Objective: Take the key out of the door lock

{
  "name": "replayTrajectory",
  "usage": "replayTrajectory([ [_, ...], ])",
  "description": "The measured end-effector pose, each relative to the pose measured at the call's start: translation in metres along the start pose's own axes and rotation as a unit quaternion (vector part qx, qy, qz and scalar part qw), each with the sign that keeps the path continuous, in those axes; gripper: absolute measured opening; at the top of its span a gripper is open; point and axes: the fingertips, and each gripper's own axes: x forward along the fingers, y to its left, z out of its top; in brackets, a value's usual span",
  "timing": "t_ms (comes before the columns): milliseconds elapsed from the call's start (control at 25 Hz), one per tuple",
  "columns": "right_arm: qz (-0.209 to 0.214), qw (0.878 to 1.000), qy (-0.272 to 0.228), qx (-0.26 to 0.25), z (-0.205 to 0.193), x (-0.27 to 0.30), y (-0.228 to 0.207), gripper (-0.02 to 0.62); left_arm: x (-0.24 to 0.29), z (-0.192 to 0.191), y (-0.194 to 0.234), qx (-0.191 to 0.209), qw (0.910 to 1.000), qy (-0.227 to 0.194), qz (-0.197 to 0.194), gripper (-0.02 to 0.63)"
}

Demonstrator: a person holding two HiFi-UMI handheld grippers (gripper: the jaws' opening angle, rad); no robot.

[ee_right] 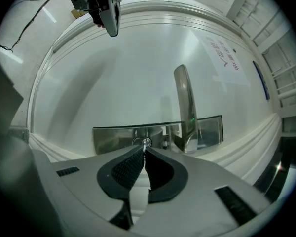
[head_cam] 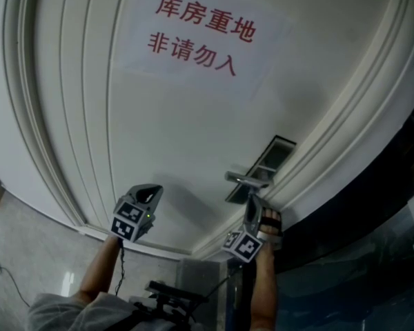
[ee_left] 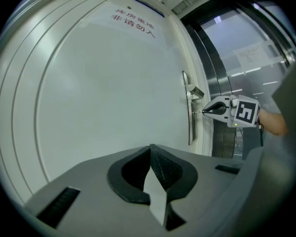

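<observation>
Key [ee_right: 145,143] sat in the cylinder of the steel lock plate [ee_right: 111,138], just beside the door handle [ee_right: 186,100]. Right gripper [ee_right: 144,150] closed, tips pinched on the key's protruding end. Left gripper [ee_left: 150,149] closed, empty, apart from the door [ee_left: 103,83].

Three views, all facing one door [head_cam: 193,136]

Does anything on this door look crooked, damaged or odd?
Nothing stands out. The paper sign lies flat, the handle looks intact, and the right gripper is shut on the key in the lock plate.
</observation>
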Motion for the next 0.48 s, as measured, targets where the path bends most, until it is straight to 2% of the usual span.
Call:
replayTrajectory([
  [480, -0.001, 1.0, -0.005, 0.012, 0.0059, -0.0091, -0.0028, 0.02, -0.0075, 0.0011, -0.0004, 0.003, 1.0, -0.004, -0.001, 0.005],
])
